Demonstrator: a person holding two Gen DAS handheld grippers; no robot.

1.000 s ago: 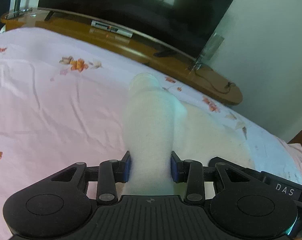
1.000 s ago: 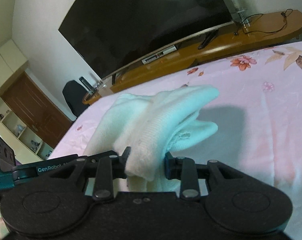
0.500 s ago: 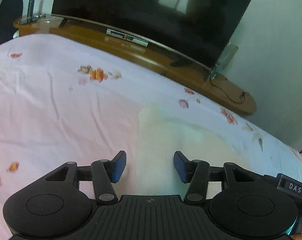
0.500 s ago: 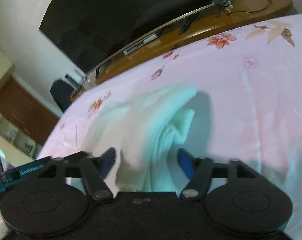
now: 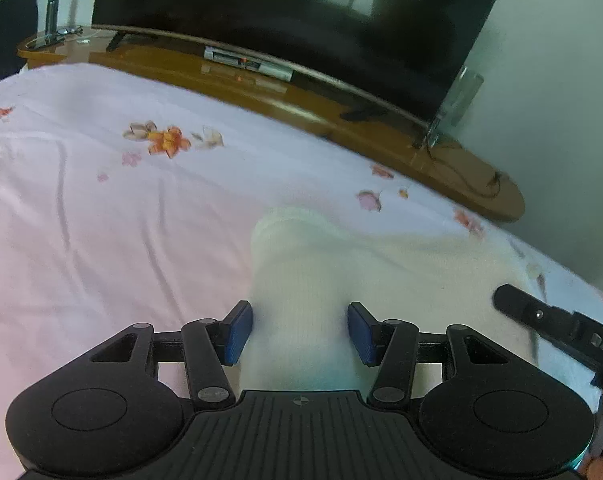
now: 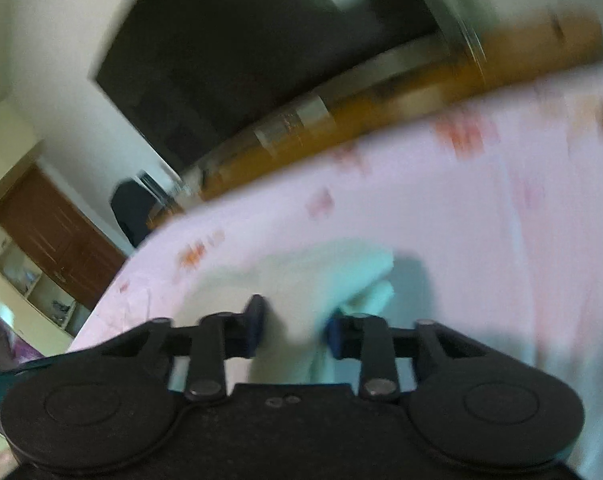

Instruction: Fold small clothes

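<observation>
A small white knitted garment [image 5: 301, 276] lies on the pink flowered bedsheet [image 5: 101, 240]. In the left wrist view a narrow folded part of it runs between the blue pads of my left gripper [image 5: 299, 332]. The jaws are opening and the pads stand just clear of the cloth on both sides. In the blurred right wrist view the same white garment [image 6: 313, 276] lies bunched on the sheet [image 6: 481, 220]. My right gripper [image 6: 295, 328] is shut on a fold of it. The black housing of the right-hand tool [image 5: 541, 316] shows at the left view's right edge.
A large dark television [image 5: 301, 20] stands on a curved wooden bench [image 5: 341, 116] beyond the far edge of the bed. A dark chair [image 5: 5, 32] sits at the far left. A brown door [image 6: 53, 232] and shelves are off to the left.
The left jaws let go of the raised white cloth and spread; it now lies low on the bed. The right jaws opened wide, then closed on the cloth again.
</observation>
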